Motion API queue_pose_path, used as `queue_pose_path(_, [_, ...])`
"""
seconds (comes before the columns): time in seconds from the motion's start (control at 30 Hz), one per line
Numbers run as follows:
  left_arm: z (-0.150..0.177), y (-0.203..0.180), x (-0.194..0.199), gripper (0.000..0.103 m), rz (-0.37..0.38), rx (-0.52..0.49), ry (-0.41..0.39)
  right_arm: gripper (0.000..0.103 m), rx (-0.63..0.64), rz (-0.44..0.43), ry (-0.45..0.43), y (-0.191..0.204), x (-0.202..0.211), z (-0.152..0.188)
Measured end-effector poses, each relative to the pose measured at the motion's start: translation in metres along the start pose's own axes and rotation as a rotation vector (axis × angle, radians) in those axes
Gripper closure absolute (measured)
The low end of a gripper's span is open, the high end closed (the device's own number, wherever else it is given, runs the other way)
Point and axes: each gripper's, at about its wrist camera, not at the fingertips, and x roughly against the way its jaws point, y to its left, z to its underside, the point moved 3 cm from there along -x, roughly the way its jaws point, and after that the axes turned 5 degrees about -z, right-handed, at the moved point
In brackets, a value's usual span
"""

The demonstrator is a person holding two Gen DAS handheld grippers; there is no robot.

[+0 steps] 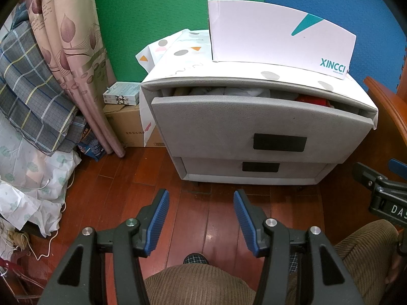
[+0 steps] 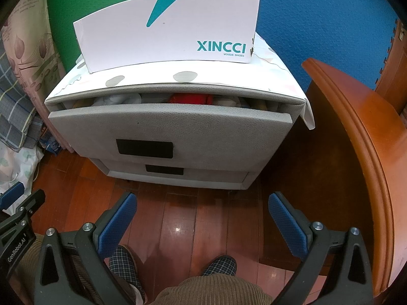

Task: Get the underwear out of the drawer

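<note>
A grey two-drawer nightstand stands on the wooden floor ahead. Its top drawer is pulled out a little. Folded clothes show in the gap: white fabric and a red piece. My left gripper is open and empty, low over the floor in front of the nightstand. My right gripper is open wider and empty, also short of the drawers. The lower drawer is shut.
A white XINCCI shoe box sits on the nightstand. A wooden bed frame curves in at the right. Curtain, plaid bedding and cardboard boxes crowd the left. My knees and slippers are below.
</note>
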Motion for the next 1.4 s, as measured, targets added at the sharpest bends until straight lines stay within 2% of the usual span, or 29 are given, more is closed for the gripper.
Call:
queue_pose_path(0.83, [0.0, 0.002, -0.003, 0.049, 0.012, 0.007, 0.006, 0.001, -0.004, -0.002, 0.001, -0.002, 0.001, 0.0])
queue_pose_path(1.07, [-0.008, 0.022, -0.001, 0.049, 0.089, 0.095, -0.005, 0.001, -0.025, -0.015, 0.002, -0.006, 0.001, -0.001])
queue_pose_path(1.13, [-0.011, 0.028, -0.001, 0.049, 0.137, 0.132, -0.013, 0.001, -0.027, -0.02, 0.0, -0.007, 0.001, -0.001])
queue_pose_path(1.17, [-0.015, 0.031, -0.001, 0.049, 0.192, 0.173, -0.028, 0.001, -0.03, -0.021, -0.002, -0.008, 0.001, -0.001])
queue_pose_path(1.2, [-0.018, 0.034, -0.001, 0.049, 0.206, 0.187, -0.041, 0.001, -0.034, -0.022, -0.004, -0.009, 0.002, 0.0])
queue_pose_path(1.3, [-0.033, 0.045, -0.004, 0.049, 0.213, 0.209, -0.08, 0.001, -0.054, -0.033, -0.013, -0.014, 0.004, 0.001])
queue_pose_path(1.4, [-0.052, 0.056, -0.015, 0.049, 0.234, 0.249, -0.069, 0.001, -0.078, -0.041, -0.015, -0.022, 0.004, 0.001])
